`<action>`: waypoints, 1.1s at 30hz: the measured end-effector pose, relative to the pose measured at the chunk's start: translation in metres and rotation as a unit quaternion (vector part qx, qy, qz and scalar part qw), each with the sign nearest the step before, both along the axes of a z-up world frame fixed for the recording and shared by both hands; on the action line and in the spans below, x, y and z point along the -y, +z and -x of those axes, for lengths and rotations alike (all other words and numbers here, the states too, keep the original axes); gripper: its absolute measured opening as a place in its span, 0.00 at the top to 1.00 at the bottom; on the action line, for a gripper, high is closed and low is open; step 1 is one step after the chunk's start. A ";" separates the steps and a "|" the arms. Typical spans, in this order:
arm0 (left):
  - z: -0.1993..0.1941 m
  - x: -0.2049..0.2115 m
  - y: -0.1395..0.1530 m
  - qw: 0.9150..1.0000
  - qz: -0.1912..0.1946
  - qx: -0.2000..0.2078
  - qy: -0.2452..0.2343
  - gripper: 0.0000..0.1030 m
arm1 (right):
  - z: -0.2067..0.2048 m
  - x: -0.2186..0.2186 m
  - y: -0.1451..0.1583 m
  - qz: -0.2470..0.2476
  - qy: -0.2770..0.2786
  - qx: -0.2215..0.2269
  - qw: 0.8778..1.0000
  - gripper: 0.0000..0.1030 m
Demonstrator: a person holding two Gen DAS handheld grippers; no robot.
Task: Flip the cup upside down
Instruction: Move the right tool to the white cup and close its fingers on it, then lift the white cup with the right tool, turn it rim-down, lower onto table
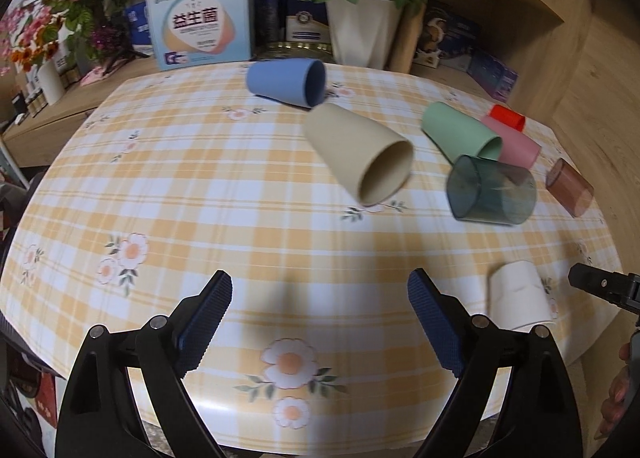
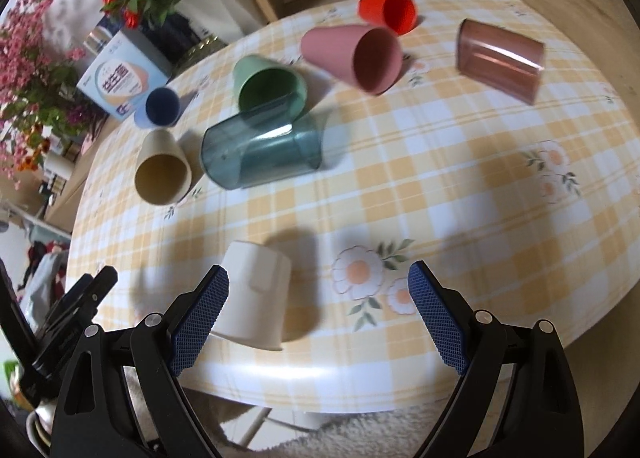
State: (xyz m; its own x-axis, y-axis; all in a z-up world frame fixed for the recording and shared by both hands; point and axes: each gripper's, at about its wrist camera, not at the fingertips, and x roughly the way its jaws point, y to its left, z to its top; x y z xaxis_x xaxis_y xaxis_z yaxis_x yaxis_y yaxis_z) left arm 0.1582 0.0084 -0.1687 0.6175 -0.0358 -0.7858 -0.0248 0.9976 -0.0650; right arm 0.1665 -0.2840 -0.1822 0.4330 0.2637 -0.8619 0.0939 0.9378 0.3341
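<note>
White cup (image 2: 256,294) stands mouth-down at worktop (image 2: 440,185) near edge, well apart from teal cup (image 2: 260,153) lying sideways. Left gripper (image 1: 320,322) and right gripper (image 2: 318,318) both spread wide, empty.

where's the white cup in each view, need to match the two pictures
Left wrist: the white cup stands mouth-down at lower right, near the table's front edge, right of the open left gripper.
Right wrist: the white cup is at lower centre-left, beside the open right gripper's left finger.
Shared landmark: the teal clear cup lying on its side.
</note>
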 end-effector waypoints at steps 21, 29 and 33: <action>0.010 -0.023 -0.002 0.999 0.002 0.018 0.041 0.06 | -0.041 -0.026 -0.025 -0.100 0.028 -0.078 0.992 0.35; 0.011 -0.021 -0.001 0.999 0.006 0.017 0.036 0.06 | -0.051 -0.035 -0.038 -0.100 0.029 -0.107 0.989 0.38; 0.012 -0.018 -0.002 0.999 0.006 0.015 0.034 0.06 | -0.055 -0.038 -0.045 -0.093 0.030 -0.121 0.988 0.42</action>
